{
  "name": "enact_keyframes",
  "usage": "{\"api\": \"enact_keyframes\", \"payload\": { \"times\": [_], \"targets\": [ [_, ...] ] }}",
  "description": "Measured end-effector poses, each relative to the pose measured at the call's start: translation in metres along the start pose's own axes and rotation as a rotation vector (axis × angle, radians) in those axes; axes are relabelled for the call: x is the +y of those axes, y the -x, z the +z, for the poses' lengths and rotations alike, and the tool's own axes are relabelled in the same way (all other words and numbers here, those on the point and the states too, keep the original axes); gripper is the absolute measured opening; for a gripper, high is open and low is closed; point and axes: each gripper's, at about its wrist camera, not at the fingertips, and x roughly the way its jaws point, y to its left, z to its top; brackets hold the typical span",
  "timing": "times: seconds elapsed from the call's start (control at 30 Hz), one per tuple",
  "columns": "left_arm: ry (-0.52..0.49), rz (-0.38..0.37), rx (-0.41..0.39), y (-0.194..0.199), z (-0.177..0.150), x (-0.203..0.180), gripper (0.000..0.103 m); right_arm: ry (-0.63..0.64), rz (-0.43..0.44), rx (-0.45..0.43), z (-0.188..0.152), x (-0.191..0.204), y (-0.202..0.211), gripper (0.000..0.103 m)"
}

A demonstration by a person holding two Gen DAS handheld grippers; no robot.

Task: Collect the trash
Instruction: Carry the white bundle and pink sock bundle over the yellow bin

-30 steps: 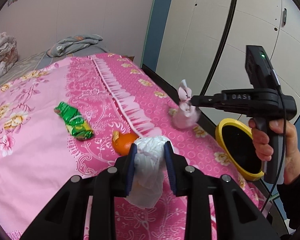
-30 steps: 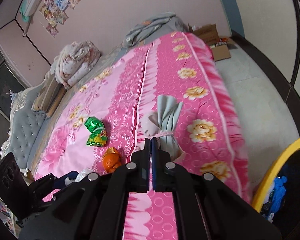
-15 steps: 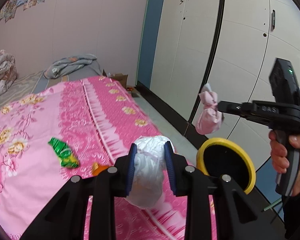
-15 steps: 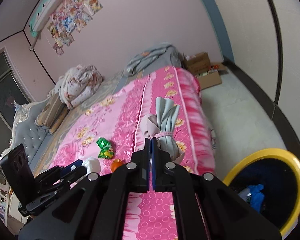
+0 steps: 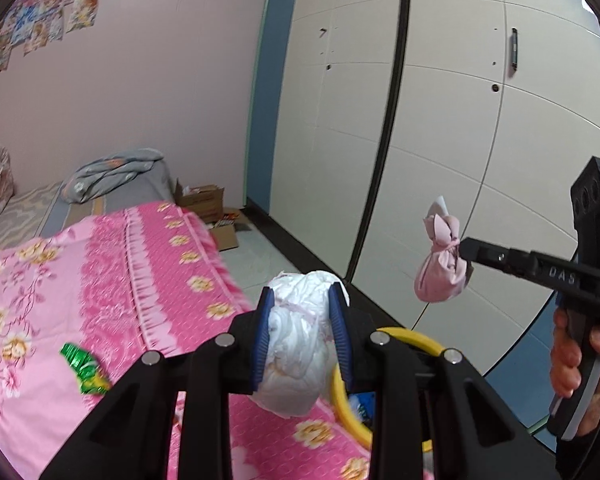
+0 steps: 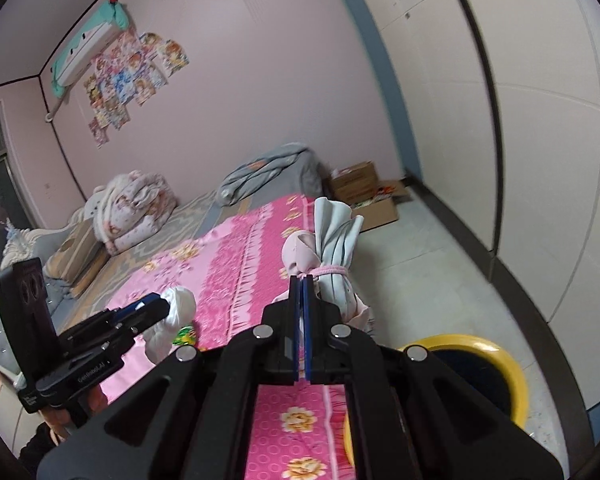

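My left gripper (image 5: 302, 300) is shut on a crumpled white tissue wad (image 5: 296, 344), held in the air over the edge of the pink bed (image 5: 100, 280). My right gripper (image 6: 301, 280) is shut on the tied neck of a small pink knotted bag (image 6: 332, 248), also lifted; in the left wrist view that bag (image 5: 442, 268) hangs at the right. A yellow-rimmed bin (image 6: 496, 356) stands on the floor below both grippers; the bin (image 5: 412, 338) is partly hidden behind my left gripper. A green wrapper (image 5: 82, 368) lies on the bed.
White wardrobe doors (image 5: 460, 140) stand close on the right. Cardboard boxes (image 6: 364, 196) sit on the floor at the bed's far end. Folded quilts (image 6: 132, 208) and a grey blanket (image 6: 264, 176) lie at the bed's back. A person's hand (image 5: 576, 356) grips the right handle.
Both grippers have risen off the bed with their loads and swung right toward the bin. The orange on the bed has dropped out of the left wrist view.
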Motion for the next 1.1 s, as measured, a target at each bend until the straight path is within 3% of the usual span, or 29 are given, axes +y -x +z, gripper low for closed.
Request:
{"api": "enact_keyframes", "payload": {
  "times": [0.23,0.5,1.1],
  "targets": [
    [-0.033,-0.022,-0.014,-0.009,0.024,-0.035,0.027,-0.048,-0.079,-0.062,0.013,-0.033,0.034,0.000],
    [-0.052,-0.051,0.007,-0.036,0.034,-0.060,0.027,-0.095,-0.140,-0.067,0.014,-0.074,0.047,0.000],
    [-0.072,-0.094,0.202,-0.147,-0.037,-0.094,0.027,-0.250,-0.244,0.094,-0.064,-0.159,-0.019,0.000]
  ]
}}
